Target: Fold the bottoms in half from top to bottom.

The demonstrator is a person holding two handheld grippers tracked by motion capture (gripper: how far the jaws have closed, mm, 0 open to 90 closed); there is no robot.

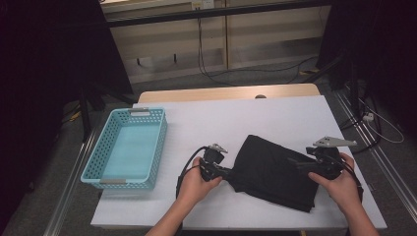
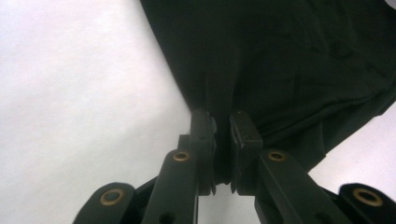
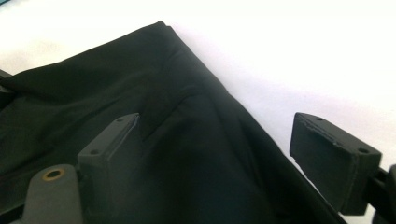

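A black folded cloth lies on the white table, right of centre. My left gripper is at the cloth's left edge. In the left gripper view its jaws stand nearly together with a fold of the cloth pinched between them. My right gripper is at the cloth's right side. In the right gripper view it stands wide open across the edge of the cloth, one finger over the fabric, the other over bare table.
A light blue perforated basket, with nothing in it, stands at the table's left edge. The white tabletop stretches behind the cloth to a wooden strip at the back. Cables trail on the floor beyond.
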